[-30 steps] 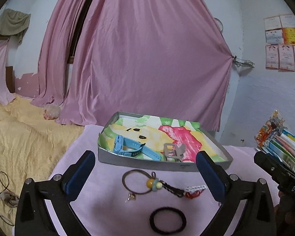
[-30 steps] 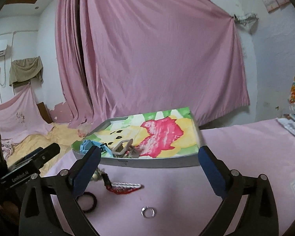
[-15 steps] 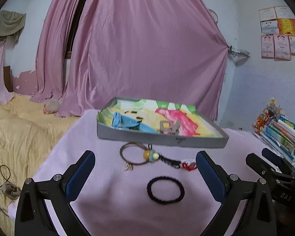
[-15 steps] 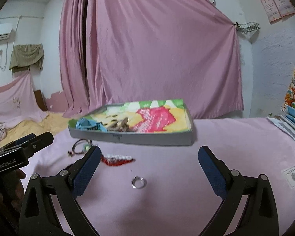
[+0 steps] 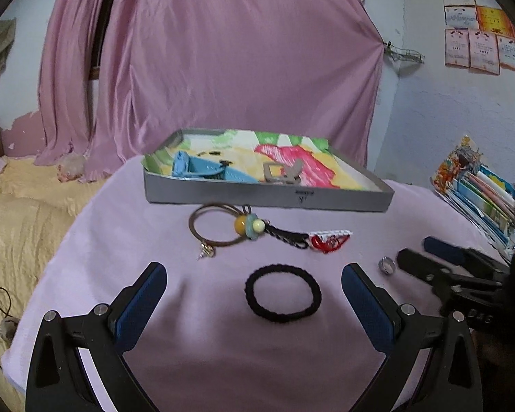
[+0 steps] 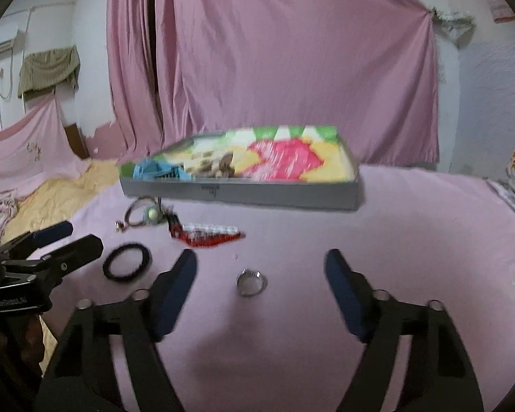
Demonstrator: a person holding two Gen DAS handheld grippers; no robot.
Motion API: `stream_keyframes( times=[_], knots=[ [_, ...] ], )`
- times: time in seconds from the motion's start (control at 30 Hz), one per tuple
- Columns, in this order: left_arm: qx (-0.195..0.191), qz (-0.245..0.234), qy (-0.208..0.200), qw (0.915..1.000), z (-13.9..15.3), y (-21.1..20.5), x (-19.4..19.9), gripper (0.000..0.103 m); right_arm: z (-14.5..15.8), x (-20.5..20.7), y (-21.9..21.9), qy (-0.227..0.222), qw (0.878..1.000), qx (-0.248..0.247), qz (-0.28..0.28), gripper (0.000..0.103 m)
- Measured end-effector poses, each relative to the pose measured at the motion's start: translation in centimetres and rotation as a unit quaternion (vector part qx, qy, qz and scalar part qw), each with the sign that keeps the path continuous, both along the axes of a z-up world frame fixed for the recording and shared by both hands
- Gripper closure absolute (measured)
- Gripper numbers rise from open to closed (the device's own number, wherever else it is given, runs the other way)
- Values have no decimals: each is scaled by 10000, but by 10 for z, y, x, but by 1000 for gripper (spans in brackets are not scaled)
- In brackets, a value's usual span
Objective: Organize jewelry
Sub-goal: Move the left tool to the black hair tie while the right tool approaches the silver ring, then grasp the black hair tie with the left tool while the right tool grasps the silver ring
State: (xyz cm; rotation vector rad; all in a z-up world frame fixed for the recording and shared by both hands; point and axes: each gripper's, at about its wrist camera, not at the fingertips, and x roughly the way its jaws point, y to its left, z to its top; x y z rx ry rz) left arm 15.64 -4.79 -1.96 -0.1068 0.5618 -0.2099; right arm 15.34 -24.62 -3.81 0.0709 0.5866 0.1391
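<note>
Risk noted: silver ring point(image 6: 251, 281) small and flat on the pink-covered bench point(image 6: 412, 233); likely to skid or flip if right tongs point(image 6: 261, 286) pinch off-centre. Right tongs just been narrowing, part spread, ring ahead between the tips, seemingly untouched though view is blurred. Left tongs point(image 5: 254, 304) spread wide, empty, angled down over black hair tie point(image 5: 283, 292). Tray point(image 5: 264, 197) beyond, watch and clip already inside.
</note>
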Motion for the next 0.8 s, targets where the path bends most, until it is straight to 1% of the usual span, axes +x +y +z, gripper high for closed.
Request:
stream_keyframes(
  times=[0.03,0.07,0.13,0.17,0.23,0.3,0.37,0.5,0.63,0.8],
  knots=[
    [-15,-37,52,10000,-1,0,1,6,-2,2,0,88,9999,67,41,42],
    [-22,-89,145,9999,-3,-1,3,12,-5,5,0,210,9997,120,96,45],
    [-13,-164,277,9995,-6,-3,6,17,-9,9,2,375,9990,152,176,55],
    [1,-212,354,9991,-7,-5,8,20,-10,11,2,431,9987,155,200,57],
    [51,-276,438,9986,-10,-9,10,23,-13,14,4,556,9981,138,232,66],
    [108,-318,513,9981,-12,-12,12,26,-15,17,6,632,9977,107,236,71],
    [151,-349,623,9973,-15,-15,14,27,-14,18,7,673,9974,76,245,72],
    [262,-370,651,9968,-16,-18,14,27,-13,20,12,746,9969,-57,249,72],
    [524,-433,702,9952,-16,-24,16,29,-11,23,12,814,9962,-121,270,72],
    [830,-424,714,9931,-16,-28,15,34,-10,29,13,886,9953,-239,297,72]
  ],
)
